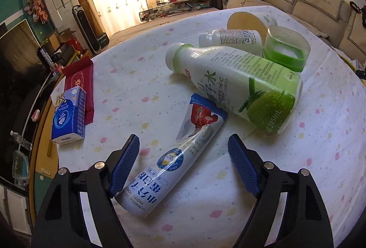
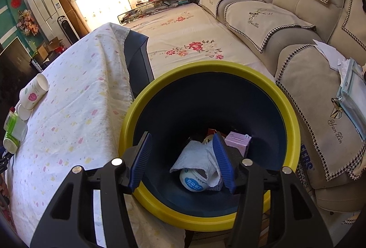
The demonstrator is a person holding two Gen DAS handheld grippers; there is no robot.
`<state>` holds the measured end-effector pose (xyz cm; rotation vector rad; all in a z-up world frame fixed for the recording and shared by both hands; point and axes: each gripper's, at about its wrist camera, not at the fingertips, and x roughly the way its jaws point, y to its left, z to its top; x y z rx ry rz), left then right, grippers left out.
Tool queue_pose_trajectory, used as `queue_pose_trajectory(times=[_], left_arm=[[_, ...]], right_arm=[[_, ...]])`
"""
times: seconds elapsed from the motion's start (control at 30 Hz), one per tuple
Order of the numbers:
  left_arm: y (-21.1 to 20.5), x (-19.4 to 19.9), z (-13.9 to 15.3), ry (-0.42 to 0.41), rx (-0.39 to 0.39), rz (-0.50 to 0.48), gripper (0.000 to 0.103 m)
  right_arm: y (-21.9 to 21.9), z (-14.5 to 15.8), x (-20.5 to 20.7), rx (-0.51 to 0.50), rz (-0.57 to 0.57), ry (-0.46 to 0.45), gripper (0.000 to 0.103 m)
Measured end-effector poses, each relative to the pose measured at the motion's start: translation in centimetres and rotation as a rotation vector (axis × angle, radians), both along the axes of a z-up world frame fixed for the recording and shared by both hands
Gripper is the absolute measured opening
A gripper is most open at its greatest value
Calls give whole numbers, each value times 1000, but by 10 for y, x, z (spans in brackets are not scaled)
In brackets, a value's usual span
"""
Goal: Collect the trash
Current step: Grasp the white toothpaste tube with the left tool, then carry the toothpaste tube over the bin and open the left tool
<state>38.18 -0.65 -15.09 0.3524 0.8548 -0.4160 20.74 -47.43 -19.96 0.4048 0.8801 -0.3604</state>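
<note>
Lying between spread jaws: protein pouch [image 1: 169, 170].

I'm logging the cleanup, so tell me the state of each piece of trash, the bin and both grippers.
Left gripper: open, straddling the pouch.
Protein powder pouch: lying flat.
Coconut water bottle: on its side, capped.
Paper cup: tipped over.
Trash bin: upright, partly filled.
Right gripper: open, above the bin.
</note>
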Motion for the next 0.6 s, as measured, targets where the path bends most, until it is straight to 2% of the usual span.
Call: queue_pose_trajectory(times=[0.07,0.13,0.17,0.23,0.3,0.6], left_arm=[[4,4,-1,21,-28,-3,73],[8,6,0,43,-56,-10,57],[9,7,0,58,-73,-17,52],[10,3,0,62,-76,-22,38],[9,-5,1,60,-67,-24,32],[3,-73,15,49,-81,15,28]], right_arm=[[2,-1,2,1,5,4,53],[3,0,3,2,10,4,53],[4,0,3,2,11,3,53],[4,2,2,4,13,-2,53],[4,4,0,5,14,-8,53],[-3,14,-16,16,8,-48,53]])
